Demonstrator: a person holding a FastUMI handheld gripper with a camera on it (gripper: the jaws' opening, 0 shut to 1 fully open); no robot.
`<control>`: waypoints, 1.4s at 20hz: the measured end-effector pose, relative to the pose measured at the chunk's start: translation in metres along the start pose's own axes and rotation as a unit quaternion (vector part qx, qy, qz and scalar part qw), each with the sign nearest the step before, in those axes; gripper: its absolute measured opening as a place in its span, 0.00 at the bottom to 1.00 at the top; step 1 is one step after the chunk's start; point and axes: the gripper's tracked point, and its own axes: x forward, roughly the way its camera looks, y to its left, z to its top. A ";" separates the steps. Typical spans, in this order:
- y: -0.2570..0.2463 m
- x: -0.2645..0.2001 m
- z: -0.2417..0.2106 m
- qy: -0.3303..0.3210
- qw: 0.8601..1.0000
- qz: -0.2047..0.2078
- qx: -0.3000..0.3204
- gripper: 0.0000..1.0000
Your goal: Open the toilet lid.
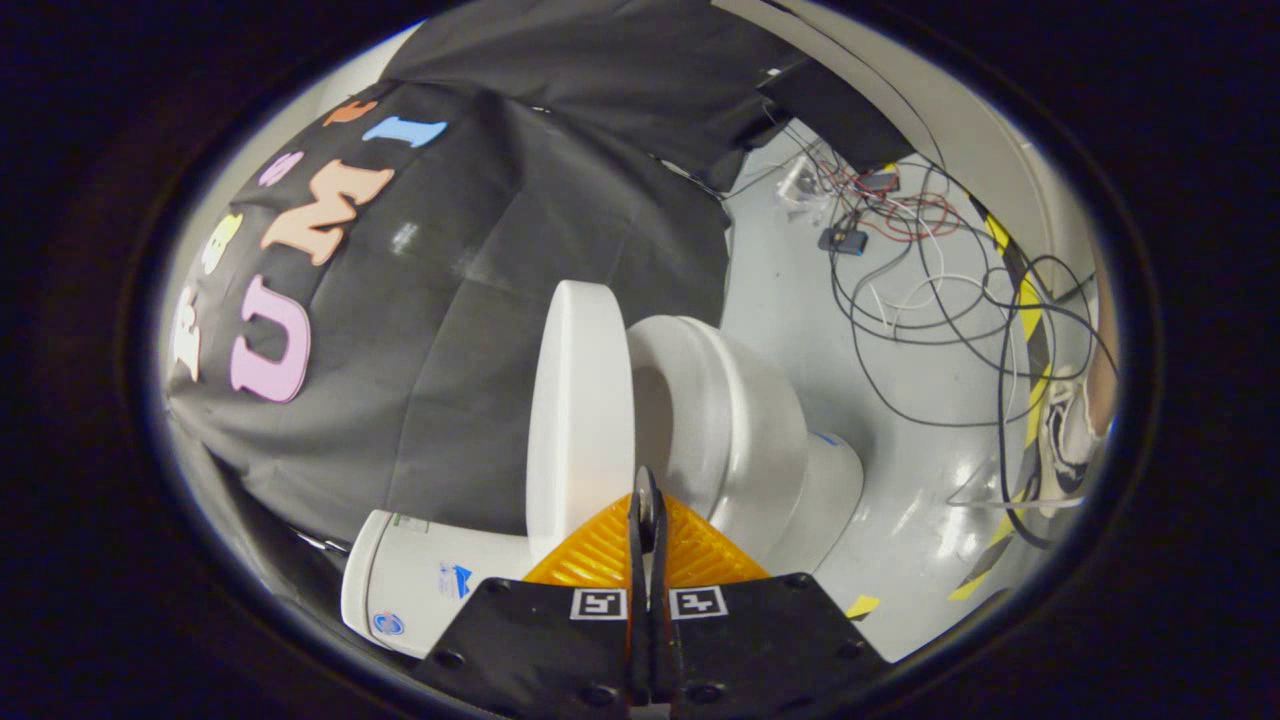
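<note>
The gripper [647, 505] has its two orange fingers [600, 555] pressed together, with only a thin dark seam between them and nothing held. Their tips overlap the lower edge of the toilet lid [580, 410] in this view; whether they actually touch it cannot be told.

The lid stands raised, swung away from the seat [690, 400], its pale outer face turned toward the camera. The rim of the bowl [770, 440] shows beyond it, but the inside of the bowl is hidden — the lid and the seat's curve block it. The tank [420, 585] sits at the lid's hinge end, partly covered by the gripper's black body [560, 640], with small stickers on it too blurred to make out. The hinge itself is hidden behind the fingers.

The whole scene appears rolled sideways. The floor [800, 300] is pale grey and glossy, catching light near the toilet's base. A tangle of cables [930, 290] — black, white and red — sprawls across it, well apart from the toilet. Yellow-and-black tape [1030, 350] runs along the floor's far edge, where a person's shoe [1065, 440] stands, cut off above the ankle
</note>
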 end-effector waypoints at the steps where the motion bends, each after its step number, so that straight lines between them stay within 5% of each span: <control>1: 0.006 -0.003 0.002 -0.001 1.000 0.003 -0.009 0.02; 9: 0.074 -0.031 0.004 -0.001 0.993 0.051 -0.108 0.01; 28: 0.177 -0.070 -0.034 -0.002 0.940 0.143 -0.310 0.06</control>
